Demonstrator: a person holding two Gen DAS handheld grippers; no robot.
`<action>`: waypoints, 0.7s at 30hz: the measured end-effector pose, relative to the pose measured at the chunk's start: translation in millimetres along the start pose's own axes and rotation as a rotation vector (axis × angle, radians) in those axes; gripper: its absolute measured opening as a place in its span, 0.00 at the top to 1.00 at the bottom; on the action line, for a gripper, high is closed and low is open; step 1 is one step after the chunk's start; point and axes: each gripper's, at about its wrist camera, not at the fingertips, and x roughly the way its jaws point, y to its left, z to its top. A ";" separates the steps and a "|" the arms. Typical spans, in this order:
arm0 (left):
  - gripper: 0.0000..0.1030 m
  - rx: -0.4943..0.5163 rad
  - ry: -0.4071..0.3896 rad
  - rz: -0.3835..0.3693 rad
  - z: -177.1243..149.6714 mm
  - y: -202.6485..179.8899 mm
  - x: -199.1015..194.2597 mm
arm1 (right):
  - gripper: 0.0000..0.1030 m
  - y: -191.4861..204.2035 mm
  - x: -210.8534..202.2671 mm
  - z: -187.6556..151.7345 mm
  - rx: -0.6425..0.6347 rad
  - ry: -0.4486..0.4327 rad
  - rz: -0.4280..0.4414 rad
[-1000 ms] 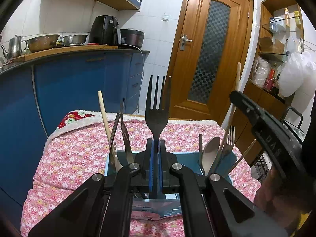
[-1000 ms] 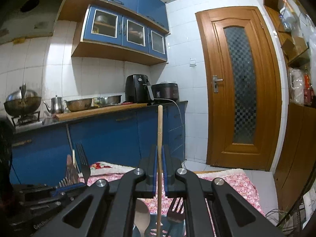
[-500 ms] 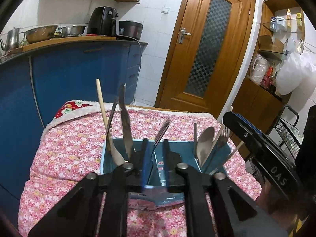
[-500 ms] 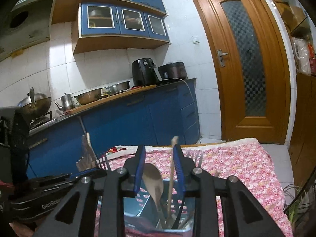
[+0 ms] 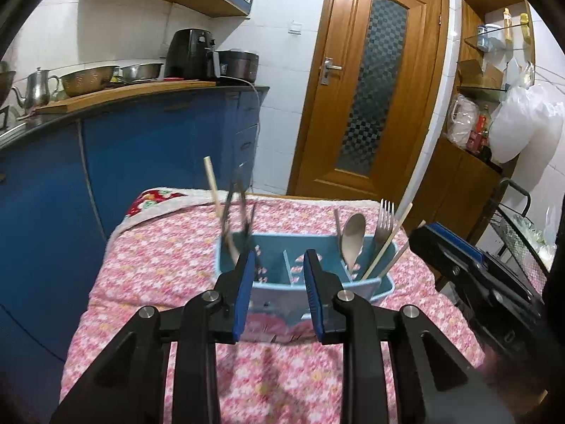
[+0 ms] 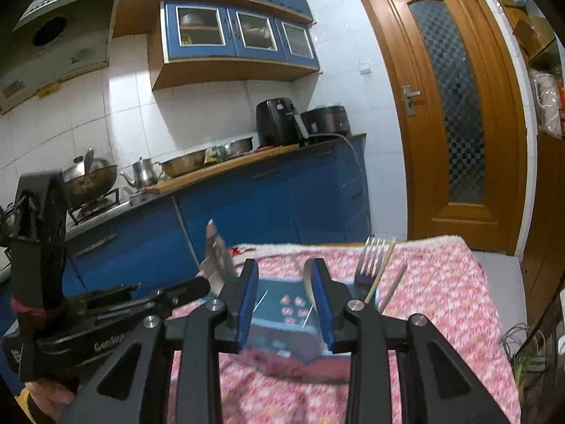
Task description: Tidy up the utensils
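A blue divided caddy [image 5: 293,236] stands on the pink floral tablecloth [image 5: 159,258]. Its left compartment holds a wooden chopstick [image 5: 212,183] and blurred dark utensils [image 5: 236,205]. The right compartment holds a spoon [image 5: 353,236], a fork [image 5: 383,222] and chopsticks [image 5: 392,243]. My left gripper [image 5: 279,265] hovers just in front of the caddy, its jaws opening with nothing between them. My right gripper [image 6: 284,272] stands open and empty before the caddy [image 6: 279,335], with the fork [image 6: 369,261] and a chopstick [image 6: 379,275] to its right. Each gripper shows at the edge of the other's view.
Blue counter cabinets [image 5: 159,148] run along the left, carrying a kettle [image 5: 37,84], metal bowls and an air fryer [image 5: 190,53]. A wooden door [image 5: 370,99] stands behind the table. A wire basket [image 5: 522,226] and wooden shelves stand on the right.
The left gripper let go of the black fork and the right let go of the chopstick; both now stand in the caddy. Both grippers opened and drew back from it.
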 end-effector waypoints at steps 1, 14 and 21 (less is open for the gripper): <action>0.71 -0.005 0.003 0.004 -3.0 1.9 -3.4 | 0.67 2.1 -1.9 -2.0 -0.001 0.006 0.000; 0.63 -0.035 0.045 0.078 -52.3 15.1 -15.9 | 0.57 17.7 -18.5 -47.6 -0.002 0.091 -0.025; 0.51 0.008 0.050 0.144 -70.1 7.8 -10.1 | 0.38 12.9 -21.2 -66.1 0.013 0.112 -0.067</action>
